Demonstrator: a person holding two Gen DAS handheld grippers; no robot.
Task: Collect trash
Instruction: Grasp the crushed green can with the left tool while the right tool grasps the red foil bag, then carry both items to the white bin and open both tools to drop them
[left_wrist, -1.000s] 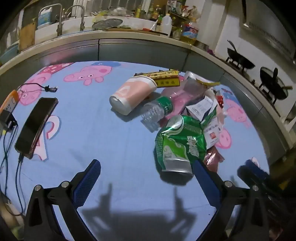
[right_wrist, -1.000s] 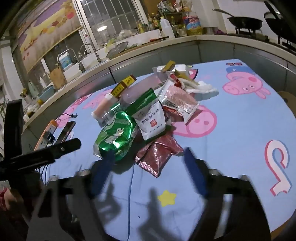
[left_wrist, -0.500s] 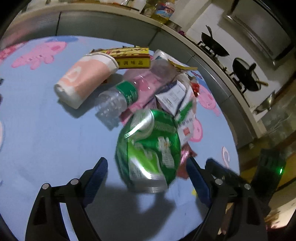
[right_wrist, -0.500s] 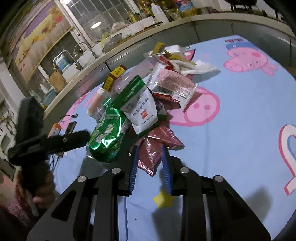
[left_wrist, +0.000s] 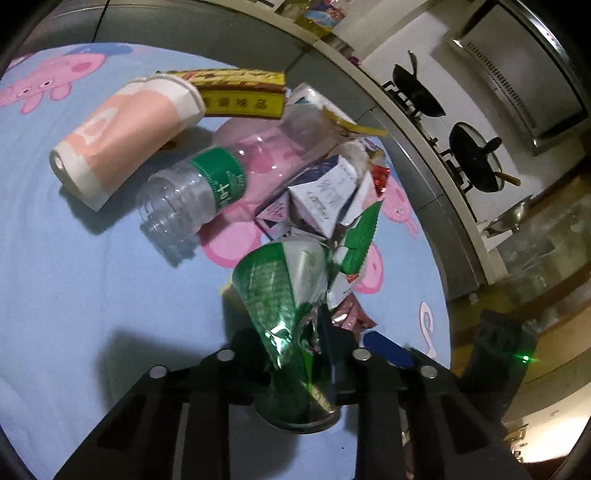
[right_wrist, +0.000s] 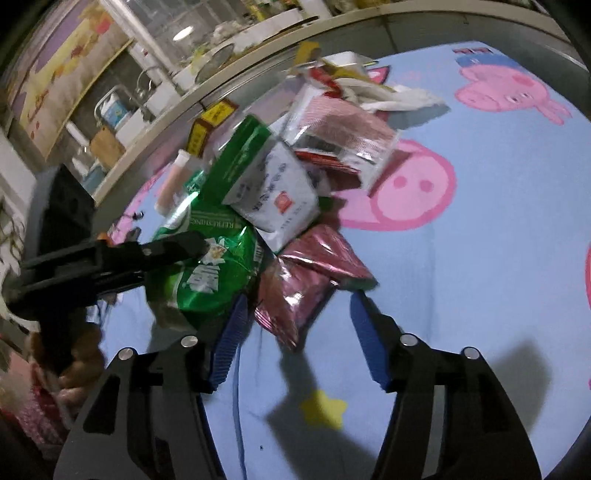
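Since a second ago, the left gripper (left_wrist: 295, 354) has just closed on the green snack bag (left_wrist: 280, 291) at the pile's near edge. Meanwhile the right gripper (right_wrist: 295, 332) has reopened, jaws spread either side of the dark red foil packet (right_wrist: 306, 280), which runs lengthwise away from it, nearer this hand.

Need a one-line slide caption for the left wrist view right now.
Left gripper pinches the green snack bag beside the trash pile.
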